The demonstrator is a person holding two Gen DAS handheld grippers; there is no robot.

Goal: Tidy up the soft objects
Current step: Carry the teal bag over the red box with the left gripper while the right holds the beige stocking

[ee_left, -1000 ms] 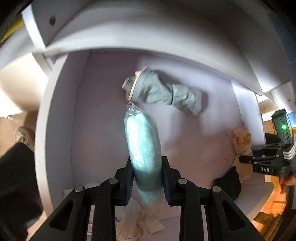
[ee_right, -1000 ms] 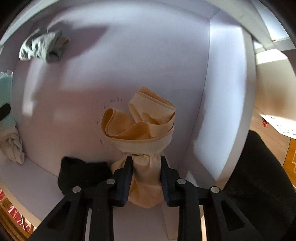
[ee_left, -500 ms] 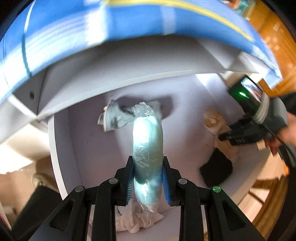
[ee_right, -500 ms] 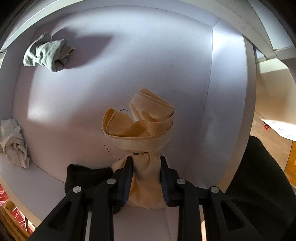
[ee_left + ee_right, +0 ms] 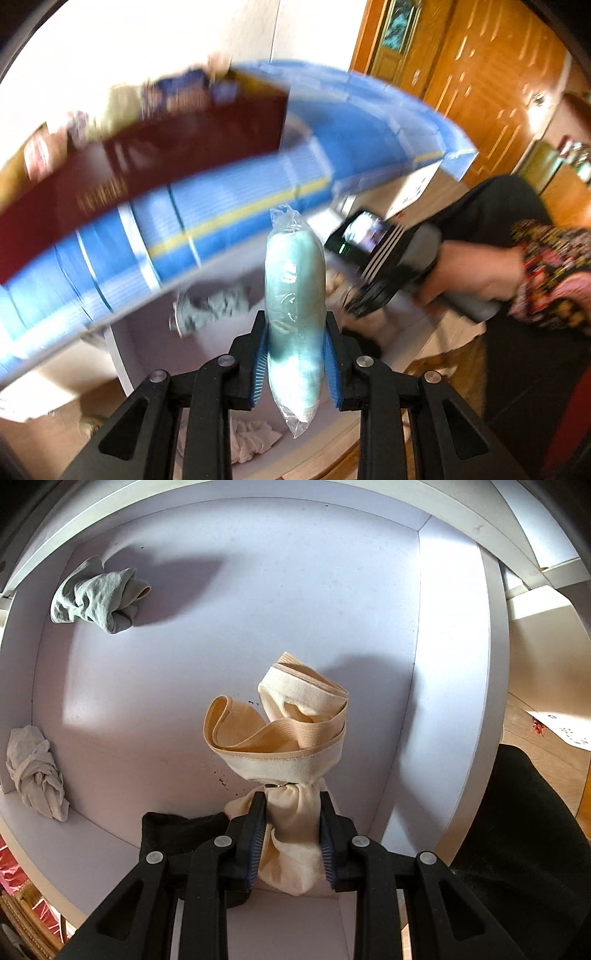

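My left gripper [image 5: 294, 332] is shut on a pale teal soft roll in clear plastic wrap [image 5: 295, 291], held upright outside and above the white shelf cubby [image 5: 122, 365]. My right gripper [image 5: 293, 812] is shut on a cream cloth with a beige elastic band [image 5: 284, 734], held just inside the cubby [image 5: 443, 664]. The right gripper also shows in the left wrist view [image 5: 354, 306], held by a hand. A grey-green cloth [image 5: 96, 600] lies at the cubby's back left; it shows too in the left wrist view [image 5: 210, 306].
A crumpled white cloth [image 5: 37, 768] lies at the cubby's left front and a black cloth [image 5: 181, 827] sits under my right gripper. Blue and dark red boxes [image 5: 166, 177] lie on top of the shelf. Wooden doors [image 5: 461, 74] stand at the right.
My left gripper has pulled back and up out of the cubby with the teal roll, so the top of the shelf now fills its view. My right gripper has barely moved.
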